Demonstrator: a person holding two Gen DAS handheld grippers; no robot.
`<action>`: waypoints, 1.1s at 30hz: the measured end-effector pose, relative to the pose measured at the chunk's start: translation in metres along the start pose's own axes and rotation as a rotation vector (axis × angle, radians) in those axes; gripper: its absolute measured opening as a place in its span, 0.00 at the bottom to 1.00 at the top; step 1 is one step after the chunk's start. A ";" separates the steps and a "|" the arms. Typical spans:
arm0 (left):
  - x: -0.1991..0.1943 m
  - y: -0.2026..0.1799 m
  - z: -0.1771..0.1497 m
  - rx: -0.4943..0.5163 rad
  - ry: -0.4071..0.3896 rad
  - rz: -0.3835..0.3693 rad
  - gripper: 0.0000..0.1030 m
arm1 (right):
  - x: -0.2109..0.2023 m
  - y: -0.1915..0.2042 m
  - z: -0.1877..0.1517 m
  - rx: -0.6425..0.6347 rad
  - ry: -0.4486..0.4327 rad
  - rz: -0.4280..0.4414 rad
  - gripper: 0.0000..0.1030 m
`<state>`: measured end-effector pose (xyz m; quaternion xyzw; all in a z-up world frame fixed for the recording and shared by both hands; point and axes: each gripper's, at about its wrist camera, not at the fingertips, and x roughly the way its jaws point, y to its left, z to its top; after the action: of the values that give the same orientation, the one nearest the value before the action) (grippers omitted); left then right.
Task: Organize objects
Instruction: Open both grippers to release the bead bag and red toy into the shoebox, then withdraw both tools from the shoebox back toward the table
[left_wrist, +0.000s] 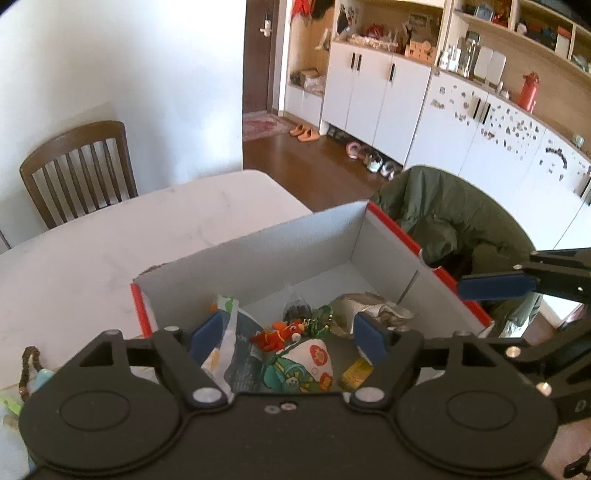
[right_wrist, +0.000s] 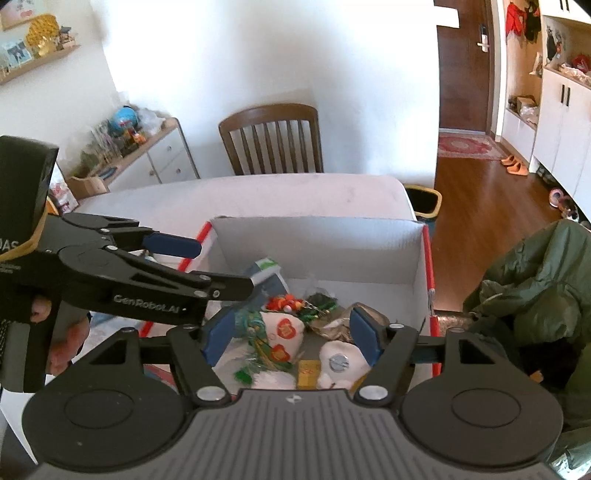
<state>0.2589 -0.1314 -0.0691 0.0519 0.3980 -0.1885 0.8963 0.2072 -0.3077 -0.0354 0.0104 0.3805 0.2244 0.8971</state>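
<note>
Left wrist: white marble table (left_wrist: 92, 258) bears box (left_wrist: 295, 240); cabinets (left_wrist: 369, 103) behind.

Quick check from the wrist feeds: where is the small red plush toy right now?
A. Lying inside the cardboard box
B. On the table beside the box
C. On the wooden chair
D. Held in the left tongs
A: the red plush toy lies on the floor of the cardboard box among the other items, and the left tongs above it are open and empty.

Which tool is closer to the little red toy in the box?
Left. The left tool hangs open right over the little red toy. The right tool, also open, hangs nearer the box's front; the toy lies beyond its fingertips.
</note>
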 end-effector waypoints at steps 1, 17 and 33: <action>-0.004 0.000 -0.001 -0.003 -0.008 -0.001 0.77 | -0.002 0.002 0.001 -0.002 -0.005 0.004 0.67; -0.067 0.038 -0.023 -0.071 -0.087 0.024 0.96 | -0.021 0.043 0.006 0.003 -0.053 0.056 0.78; -0.113 0.104 -0.055 -0.119 -0.124 0.048 0.99 | 0.004 0.126 0.016 -0.006 -0.053 0.122 0.83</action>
<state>0.1908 0.0114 -0.0290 -0.0037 0.3507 -0.1461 0.9250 0.1711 -0.1904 -0.0033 0.0370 0.3544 0.2794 0.8916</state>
